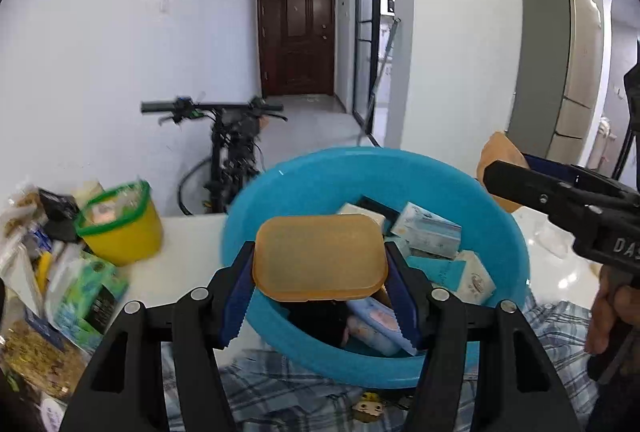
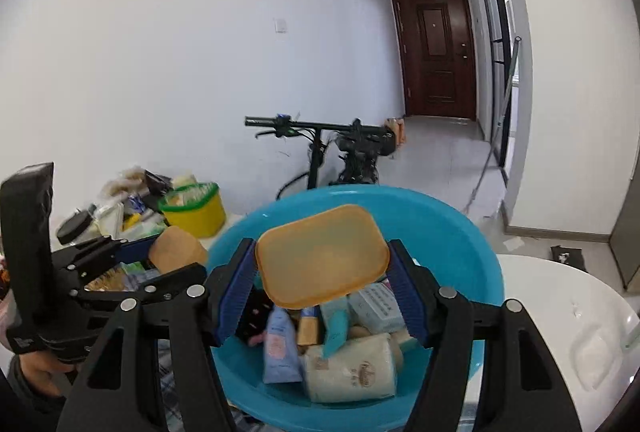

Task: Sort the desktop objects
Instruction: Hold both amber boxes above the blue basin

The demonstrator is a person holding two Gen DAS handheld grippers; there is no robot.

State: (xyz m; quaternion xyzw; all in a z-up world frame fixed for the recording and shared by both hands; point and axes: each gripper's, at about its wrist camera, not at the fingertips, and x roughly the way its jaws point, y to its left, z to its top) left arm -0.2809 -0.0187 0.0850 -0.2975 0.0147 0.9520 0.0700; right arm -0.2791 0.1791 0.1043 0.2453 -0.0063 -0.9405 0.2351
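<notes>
My left gripper (image 1: 320,252) is shut on an orange translucent lid-shaped box (image 1: 320,256), held flat between its blue pads above the blue basin (image 1: 304,172). My right gripper (image 2: 322,252) is shut on a second orange box (image 2: 320,256), tilted over the same basin (image 2: 460,232). Each gripper shows in the other's view: the right gripper (image 1: 516,172) enters from the right with its orange box (image 1: 500,152), the left gripper (image 2: 160,248) from the left with its orange box (image 2: 176,252). Several tissue packs (image 2: 348,372) and small cartons (image 1: 428,232) lie in the basin.
A yellow tub with a green rim (image 1: 120,232) and a pile of snack packets (image 1: 48,272) sit left of the basin. A plaid cloth (image 1: 280,384) lies under the basin's near side. White table (image 2: 560,312) extends right. A bicycle (image 1: 228,136) stands behind.
</notes>
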